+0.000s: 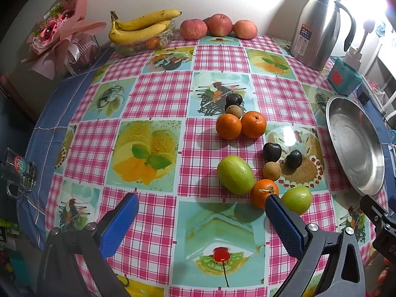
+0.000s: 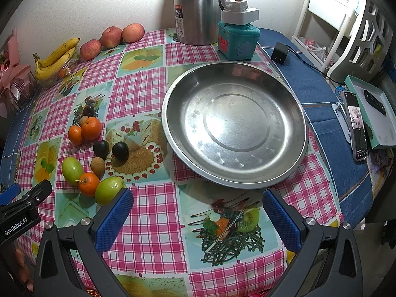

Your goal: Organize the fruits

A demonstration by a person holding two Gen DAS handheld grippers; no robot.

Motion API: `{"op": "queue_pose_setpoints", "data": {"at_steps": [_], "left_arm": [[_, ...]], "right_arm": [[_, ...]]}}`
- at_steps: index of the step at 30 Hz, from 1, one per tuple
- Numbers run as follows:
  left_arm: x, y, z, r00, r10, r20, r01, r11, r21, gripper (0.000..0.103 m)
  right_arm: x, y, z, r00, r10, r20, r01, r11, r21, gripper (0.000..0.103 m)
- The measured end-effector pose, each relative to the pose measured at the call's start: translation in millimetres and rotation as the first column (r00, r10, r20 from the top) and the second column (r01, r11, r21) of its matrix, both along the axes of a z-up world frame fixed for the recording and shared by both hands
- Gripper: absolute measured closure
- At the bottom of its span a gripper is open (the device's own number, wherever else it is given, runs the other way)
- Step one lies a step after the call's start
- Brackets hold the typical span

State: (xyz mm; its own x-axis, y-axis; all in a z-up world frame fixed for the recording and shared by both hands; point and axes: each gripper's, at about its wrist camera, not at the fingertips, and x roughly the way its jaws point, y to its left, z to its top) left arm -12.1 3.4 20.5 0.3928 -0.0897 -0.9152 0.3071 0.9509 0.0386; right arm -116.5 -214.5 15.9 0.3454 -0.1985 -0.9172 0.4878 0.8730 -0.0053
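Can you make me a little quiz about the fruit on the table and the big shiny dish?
1. True or false: the steel basin already holds fruit.
2. How many loose oranges lie on the tablecloth? A) one B) three C) five
3. Fill in: the jaws of the left gripper and the right gripper are both ____.

Key:
1. False, it is empty.
2. B: one pair and one between the two green fruits.
3. Open, holding nothing.

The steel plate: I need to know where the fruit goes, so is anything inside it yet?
Nothing lies inside the steel plate; its whole bare bottom shows. The tablecloth beneath it is covered.
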Motion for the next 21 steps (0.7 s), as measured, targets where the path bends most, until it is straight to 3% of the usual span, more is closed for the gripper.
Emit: {"op": "queue_pose_setpoints", "data": {"at_steps": [21], "left_arm": [[-0.1, 1.2, -1.7, 1.000, 0.001, -0.002, -0.001, 1.000, -0.002, 0.000]], "right_arm": [[1.4, 2.1, -4.5, 1.000, 0.007, -0.013, -0.007, 1.000, 0.005, 0.000]]}}
